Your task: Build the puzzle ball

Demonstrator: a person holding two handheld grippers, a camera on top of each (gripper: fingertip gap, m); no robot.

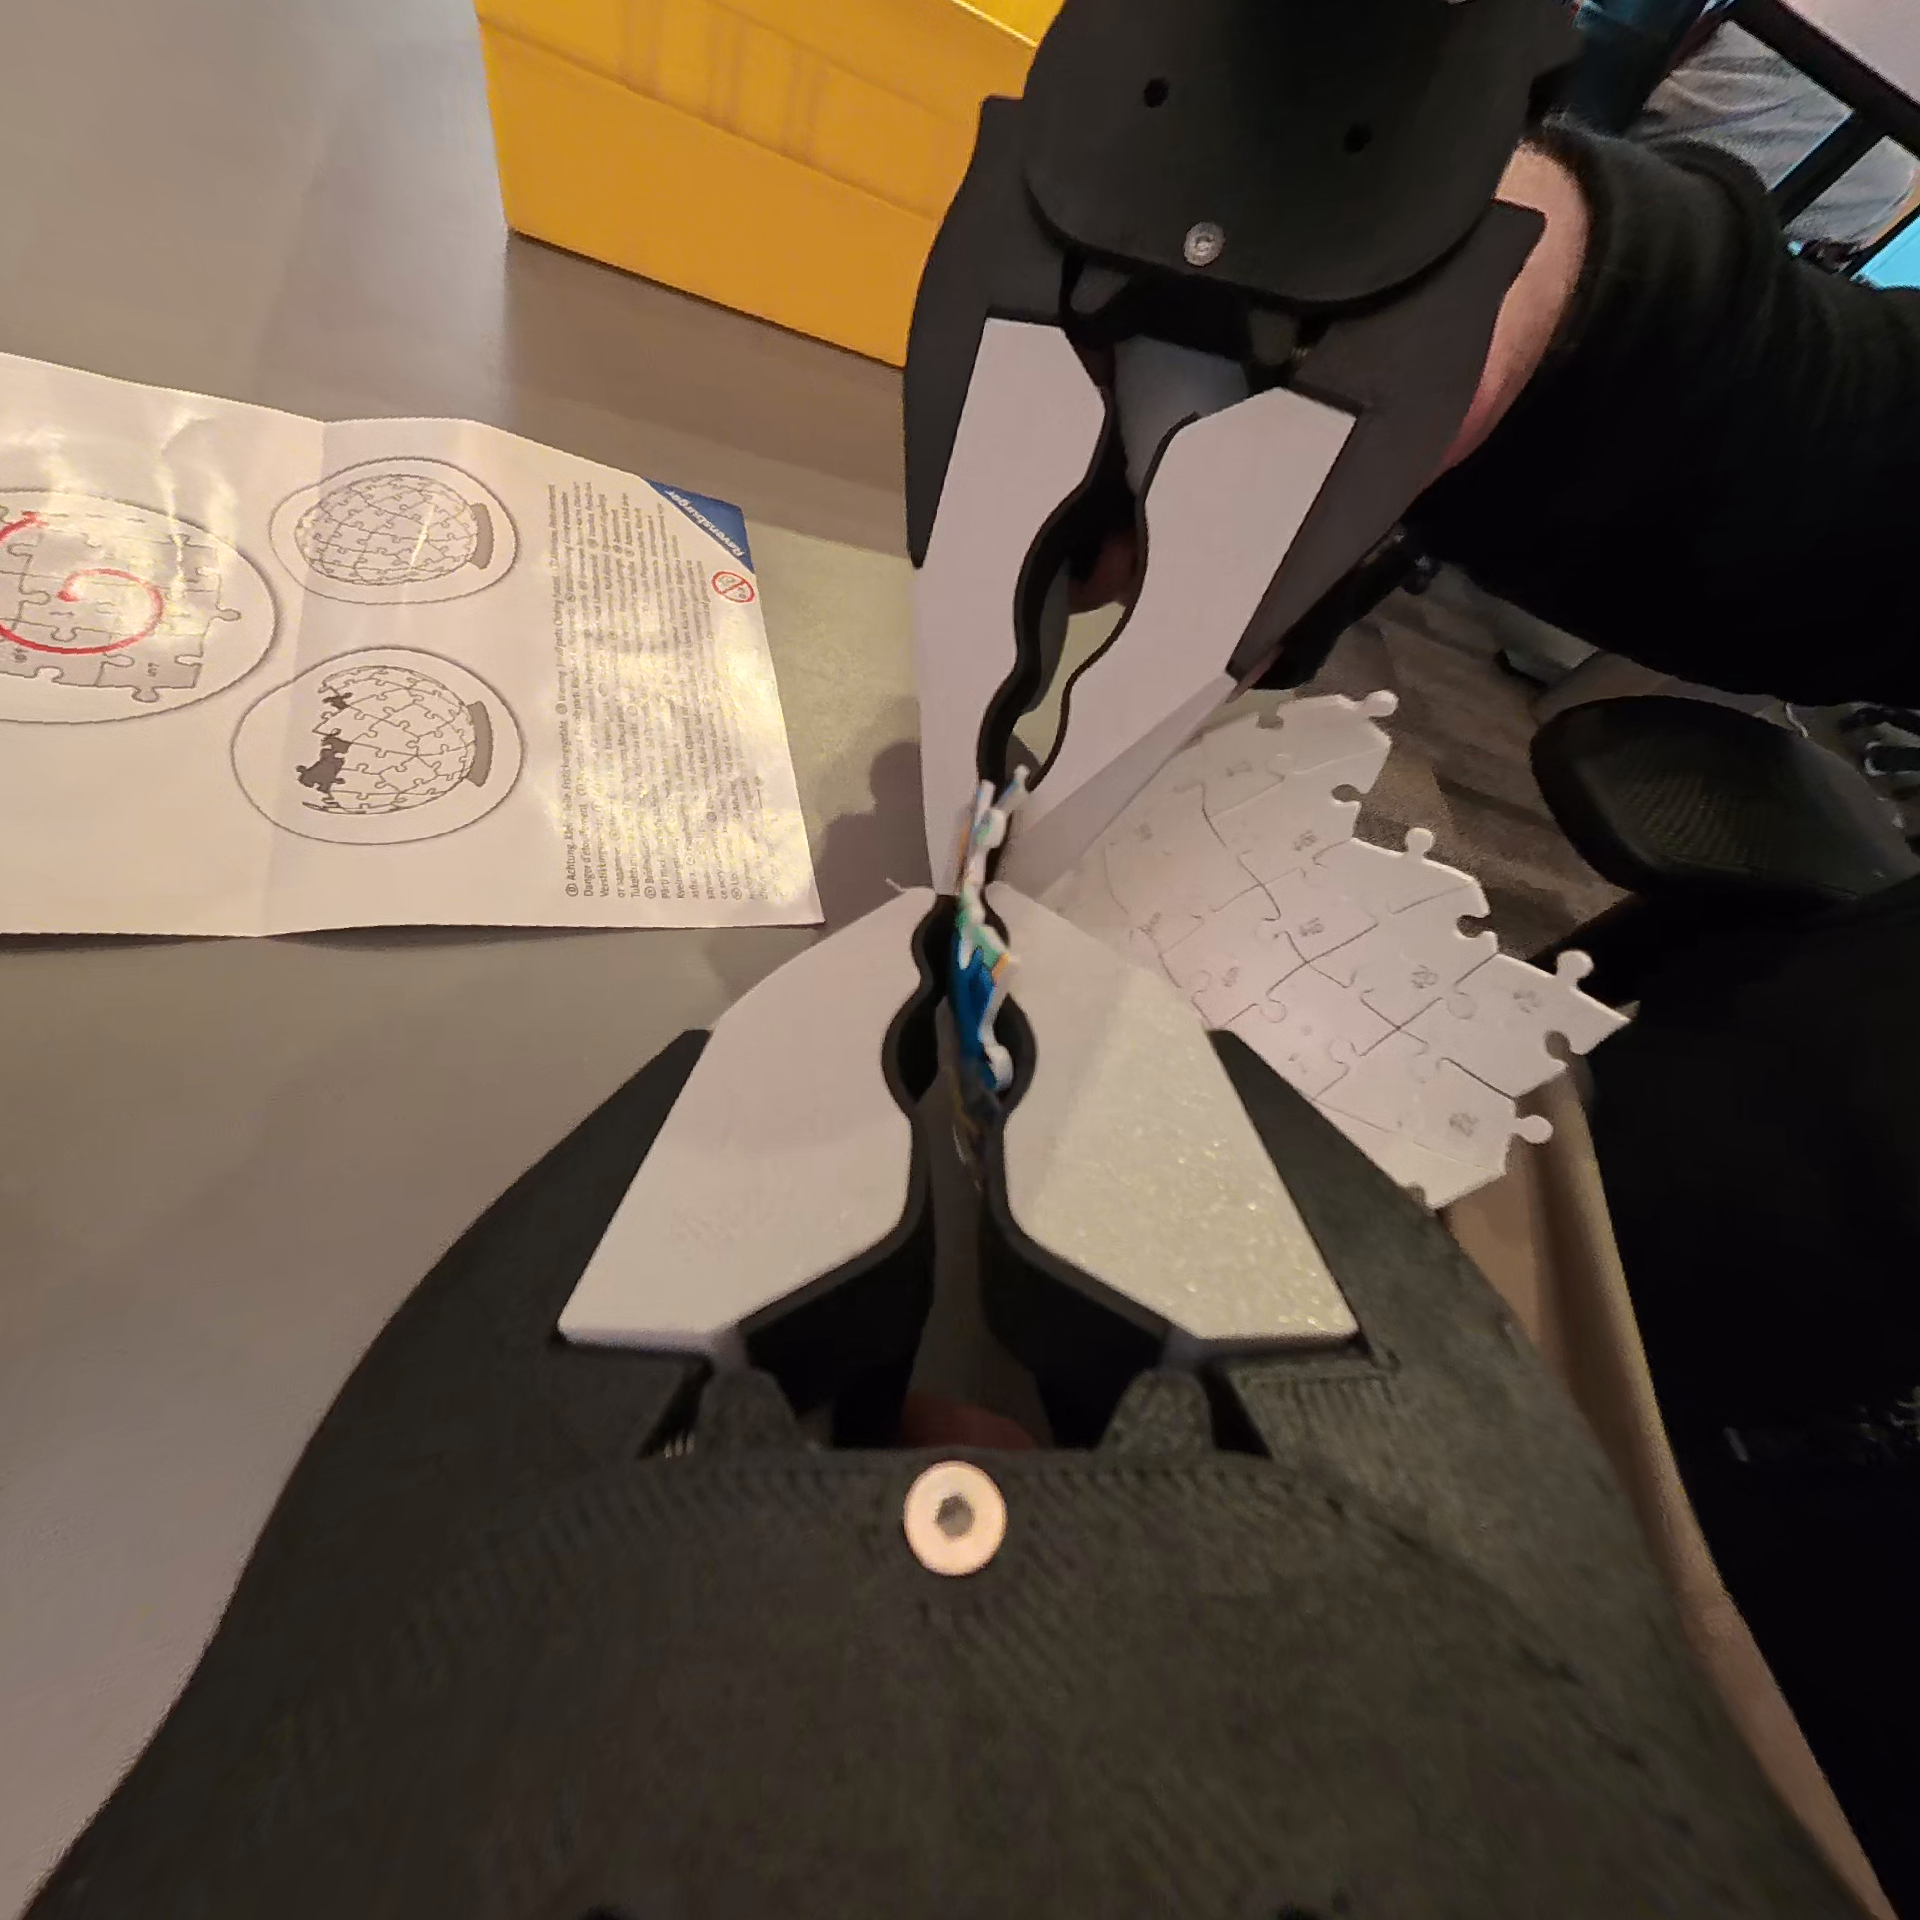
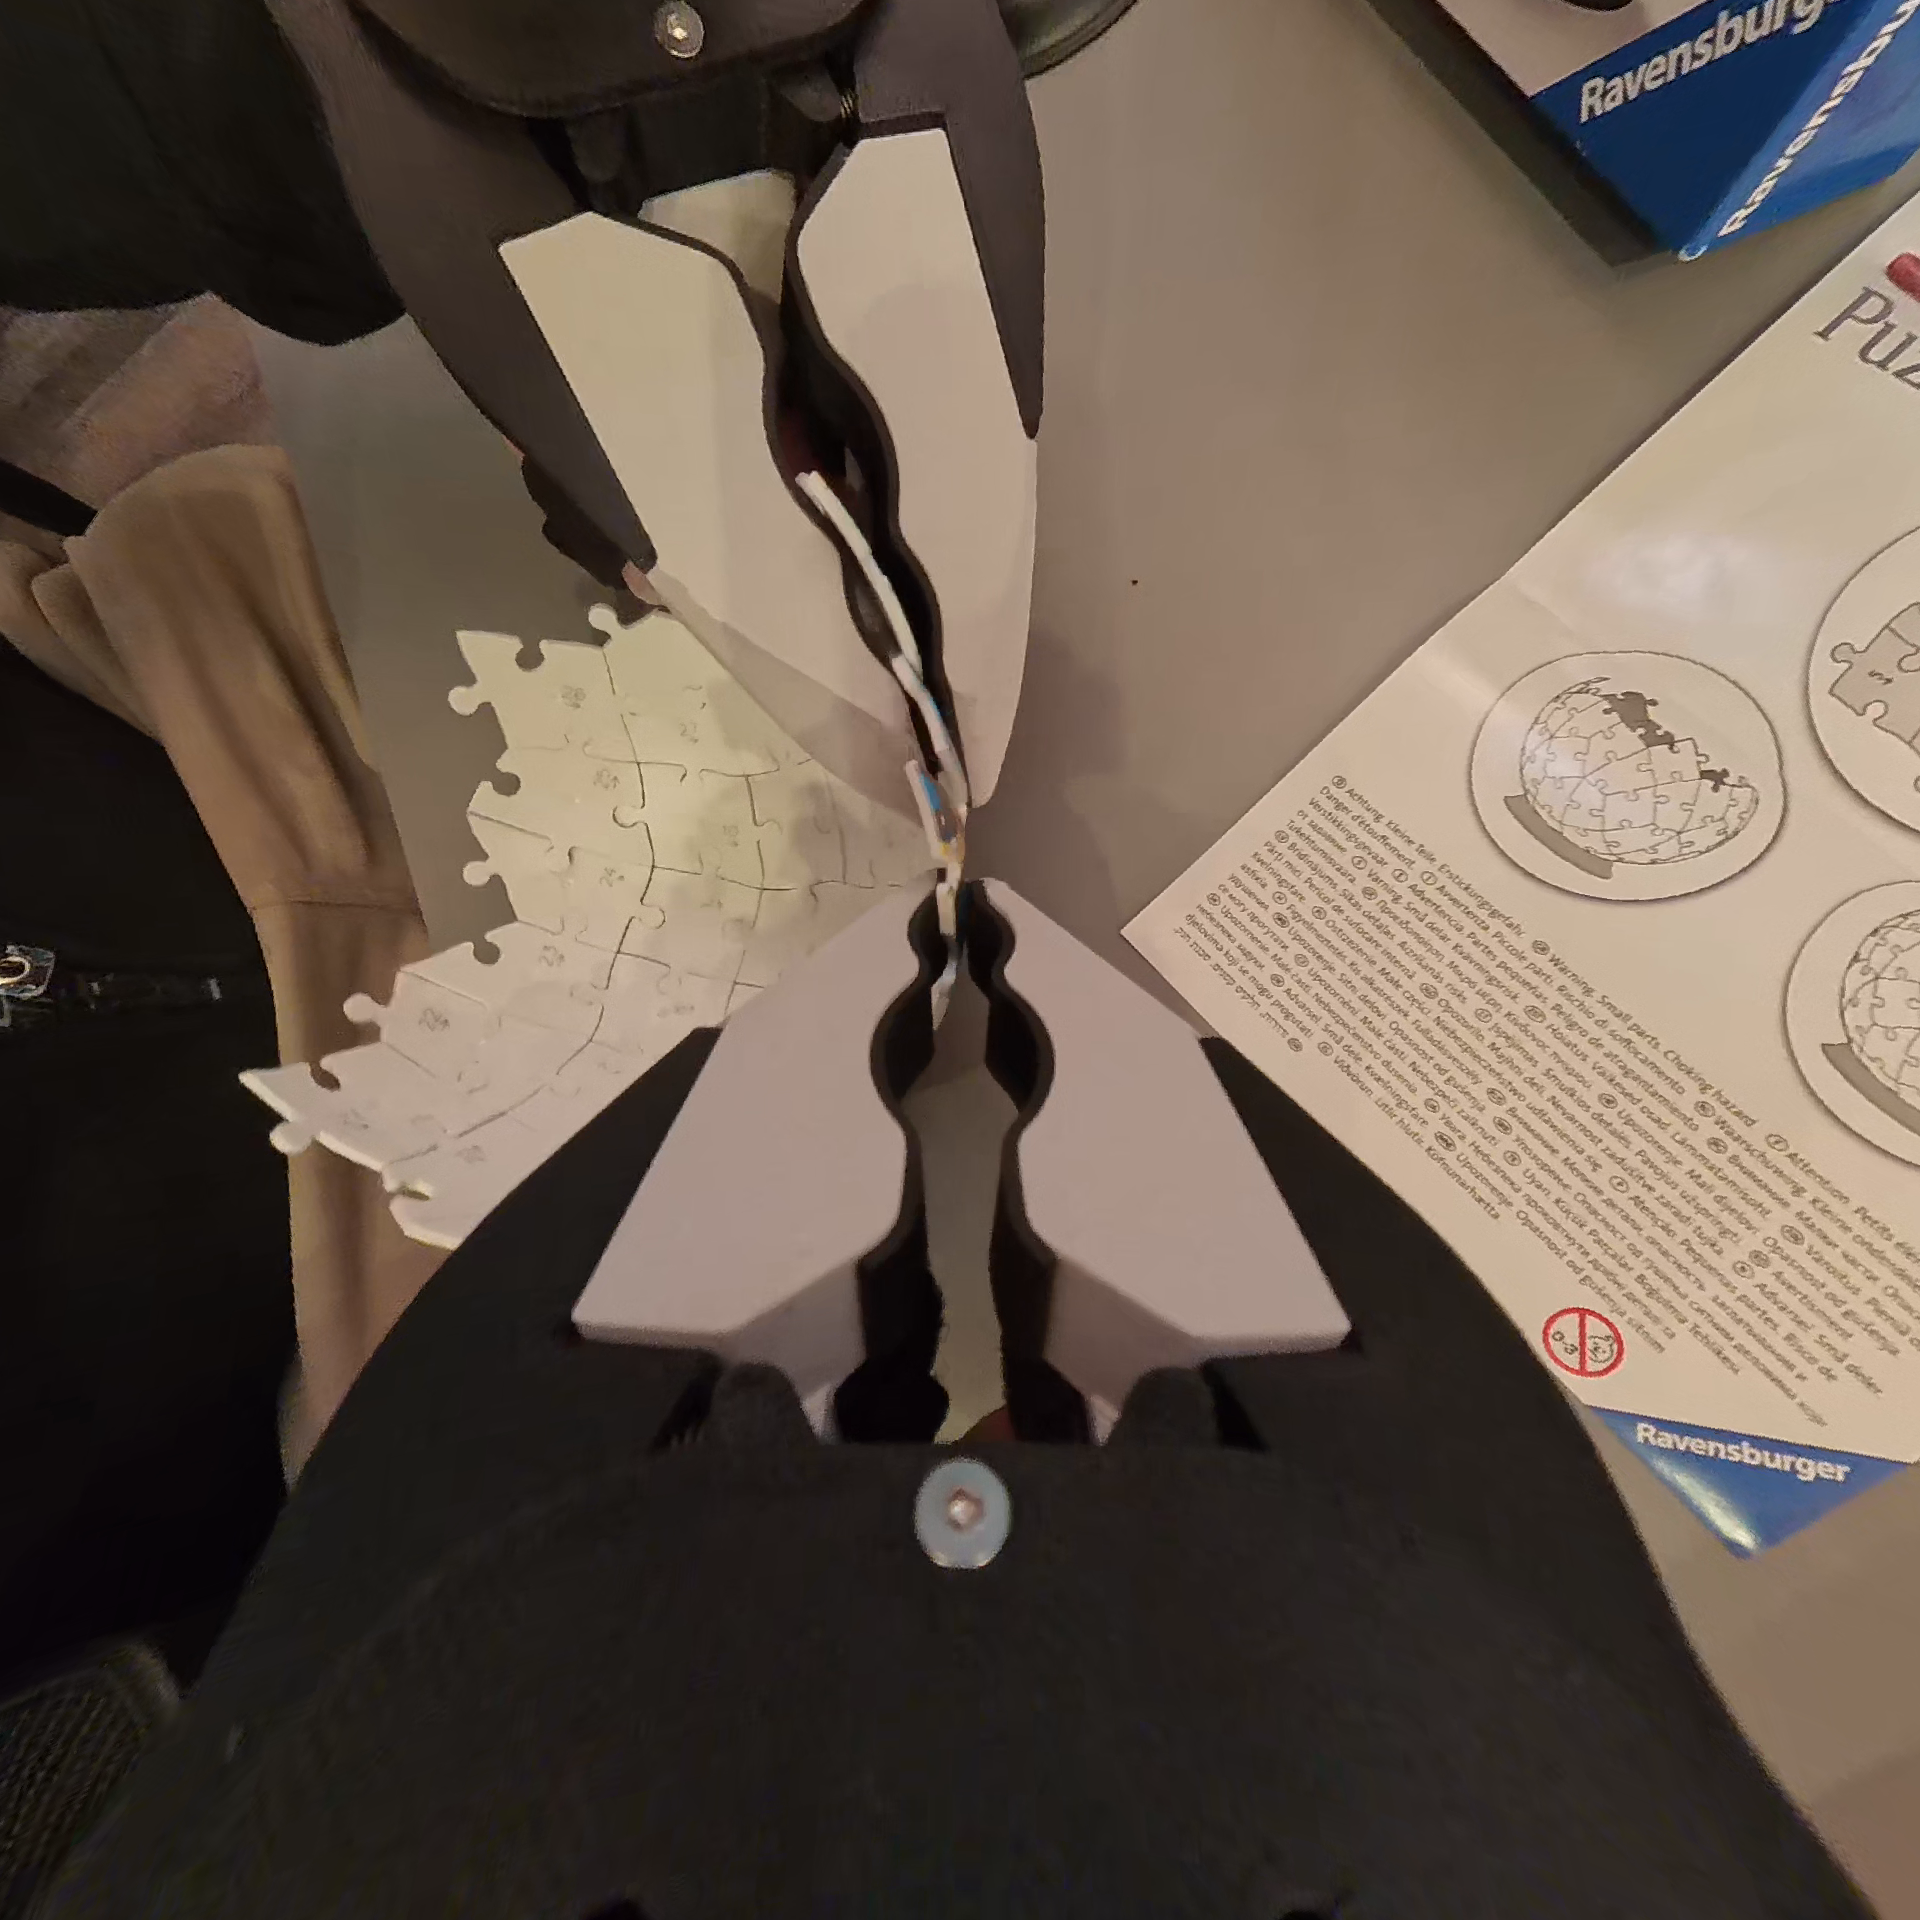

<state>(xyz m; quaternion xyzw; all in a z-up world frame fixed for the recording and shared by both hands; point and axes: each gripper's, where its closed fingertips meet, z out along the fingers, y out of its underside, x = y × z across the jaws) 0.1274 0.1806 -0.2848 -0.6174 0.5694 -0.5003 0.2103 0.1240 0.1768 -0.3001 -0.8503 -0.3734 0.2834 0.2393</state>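
Your left gripper [image 1: 961, 925] has its jaws clenched on the edge of the puzzle shell [image 1: 1351, 935], a curved patch of joined pieces held above the bench [image 1: 312, 1143]. Tip to tip with it, your right gripper [image 2: 951, 914] pinches the same edge or a piece there; I cannot tell which. Beyond lies the instruction sheet [image 1: 416, 675]. Most of the ball looks unbuilt.

Dim indoor light, glare on the leaflet [image 1: 416, 665], wide-angle edge distortion
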